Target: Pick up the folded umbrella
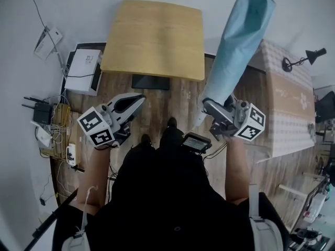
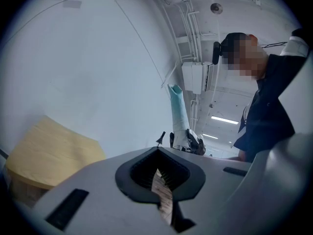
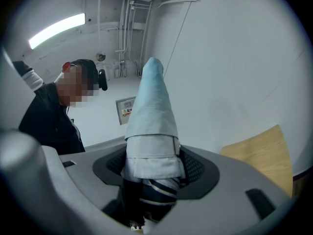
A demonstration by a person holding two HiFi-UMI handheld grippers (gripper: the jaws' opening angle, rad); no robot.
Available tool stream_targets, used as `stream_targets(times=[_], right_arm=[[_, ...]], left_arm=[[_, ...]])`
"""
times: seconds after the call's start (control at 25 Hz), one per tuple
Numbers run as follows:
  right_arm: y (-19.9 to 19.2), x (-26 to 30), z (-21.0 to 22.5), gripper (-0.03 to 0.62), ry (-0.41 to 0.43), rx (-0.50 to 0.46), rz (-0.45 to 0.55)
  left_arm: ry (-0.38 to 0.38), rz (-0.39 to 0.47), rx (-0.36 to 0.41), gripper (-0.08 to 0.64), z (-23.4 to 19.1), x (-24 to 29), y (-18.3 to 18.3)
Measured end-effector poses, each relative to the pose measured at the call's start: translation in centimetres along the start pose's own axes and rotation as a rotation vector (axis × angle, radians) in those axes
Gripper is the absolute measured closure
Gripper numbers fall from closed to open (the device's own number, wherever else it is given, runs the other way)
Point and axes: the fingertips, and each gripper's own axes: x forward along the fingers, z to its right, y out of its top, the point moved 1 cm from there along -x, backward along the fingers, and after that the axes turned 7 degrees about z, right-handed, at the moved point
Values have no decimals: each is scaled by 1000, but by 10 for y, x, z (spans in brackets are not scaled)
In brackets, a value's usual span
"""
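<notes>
The folded umbrella [image 1: 238, 51], in a light blue sleeve, stands up towards the head camera. Its lower end sits between the jaws of my right gripper [image 1: 210, 110], which is shut on it. In the right gripper view the umbrella [image 3: 151, 111] rises straight out of the right gripper [image 3: 154, 177], with dark striped fabric showing below the sleeve. My left gripper [image 1: 139, 99] hangs at the left over the wooden floor, shut and holding nothing. In the left gripper view the left gripper [image 2: 160, 180] shows only a thin slit between its pads, and the umbrella [image 2: 178, 111] stands beyond it.
A light wooden table [image 1: 157, 35] stands ahead by the white wall. A white box [image 1: 84, 64], a router [image 1: 42, 114] and cables lie on the floor at the left. A patterned table [image 1: 285, 103] with a black lamp [image 1: 303, 59] stands at the right.
</notes>
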Motion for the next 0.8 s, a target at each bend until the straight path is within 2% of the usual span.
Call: stream_targets(times=[0.2,0.36,0.56,0.8], right_arm=[[-21,-6,-40,318,6,0,-17],[-13,-14,-28,319,30,15,4],[-4,-33,-44,318,68,31,41],[-2,-89,-47,319,60,60,19]], left_arm=[[0,18,-12,551,28,-35,-10],[17,18,4,551,30,-20,-9],[33,26,28,551,61,-17,-7],[24,1,32,551,99,20,-33]])
